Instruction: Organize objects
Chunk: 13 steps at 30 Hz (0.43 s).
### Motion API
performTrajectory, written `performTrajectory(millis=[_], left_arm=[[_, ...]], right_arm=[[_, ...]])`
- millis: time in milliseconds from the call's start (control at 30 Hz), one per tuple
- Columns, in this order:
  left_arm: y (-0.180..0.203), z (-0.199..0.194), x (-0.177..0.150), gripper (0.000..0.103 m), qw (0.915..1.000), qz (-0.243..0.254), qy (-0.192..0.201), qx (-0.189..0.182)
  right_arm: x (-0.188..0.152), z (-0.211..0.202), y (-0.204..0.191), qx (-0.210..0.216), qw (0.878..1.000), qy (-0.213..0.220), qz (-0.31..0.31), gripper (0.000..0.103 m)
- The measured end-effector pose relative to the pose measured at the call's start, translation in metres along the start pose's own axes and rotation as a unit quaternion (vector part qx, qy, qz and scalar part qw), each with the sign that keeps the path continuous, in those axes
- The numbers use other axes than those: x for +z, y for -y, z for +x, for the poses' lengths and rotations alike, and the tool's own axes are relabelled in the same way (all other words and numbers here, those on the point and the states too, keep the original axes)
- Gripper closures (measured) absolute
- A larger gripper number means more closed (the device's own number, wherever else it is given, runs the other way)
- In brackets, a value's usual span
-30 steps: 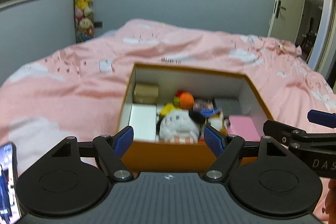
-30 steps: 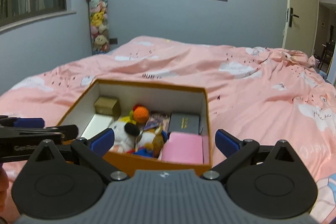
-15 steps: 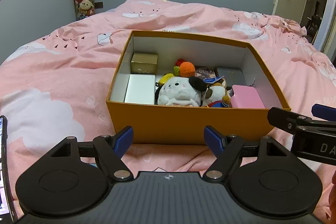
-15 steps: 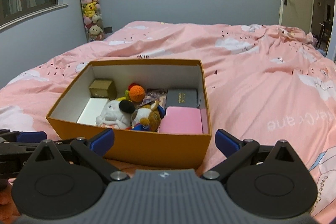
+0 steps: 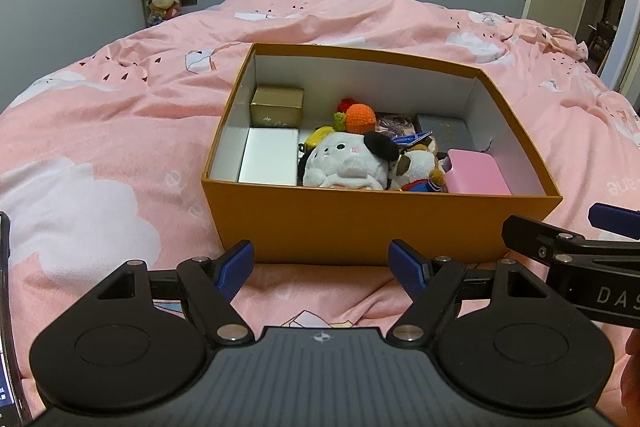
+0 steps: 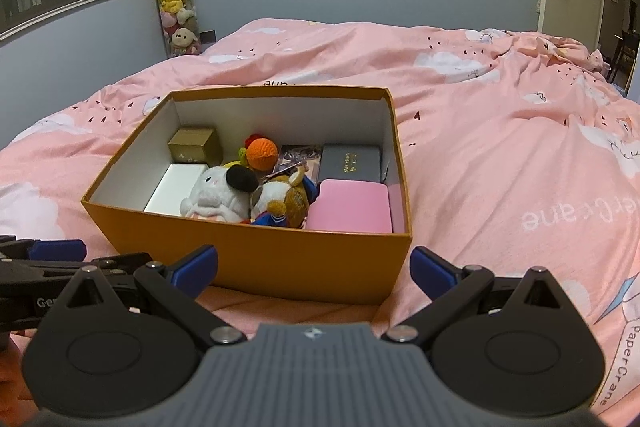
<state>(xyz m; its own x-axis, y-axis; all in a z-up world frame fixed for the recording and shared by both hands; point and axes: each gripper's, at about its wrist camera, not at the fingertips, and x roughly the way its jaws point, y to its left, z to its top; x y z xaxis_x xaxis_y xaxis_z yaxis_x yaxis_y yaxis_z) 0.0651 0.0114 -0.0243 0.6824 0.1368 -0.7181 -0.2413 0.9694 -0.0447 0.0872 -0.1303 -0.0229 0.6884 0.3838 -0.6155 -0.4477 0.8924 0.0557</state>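
Orange box (image 5: 360,223) mid-bed on the pink bedspread (image 5: 100,131), packed with plush toys (image 5: 346,163) and small boxes | left gripper (image 5: 320,263) and right gripper (image 6: 314,267) both spread, empty | both have backed away from the box; packing looks finished.

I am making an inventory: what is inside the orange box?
Box: gold box, white box, white plush, orange ball, dark case, pink case. Anything beneath them is covered.

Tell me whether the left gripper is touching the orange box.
Apart. In the left wrist view the left gripper is open, both blue fingertips short of the orange box, with pink bedspread visible around them.
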Motion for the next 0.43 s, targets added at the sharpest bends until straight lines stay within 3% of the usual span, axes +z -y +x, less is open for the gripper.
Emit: performTrajectory(millis=[433], left_arm=[[0.0038,-0.0017,0.0006,0.014,0.9999,0.014,0.009,0.004]], right_arm=[[0.0007,0.0009,0.0004,0.002,1.0,-0.003,-0.001,0.001]])
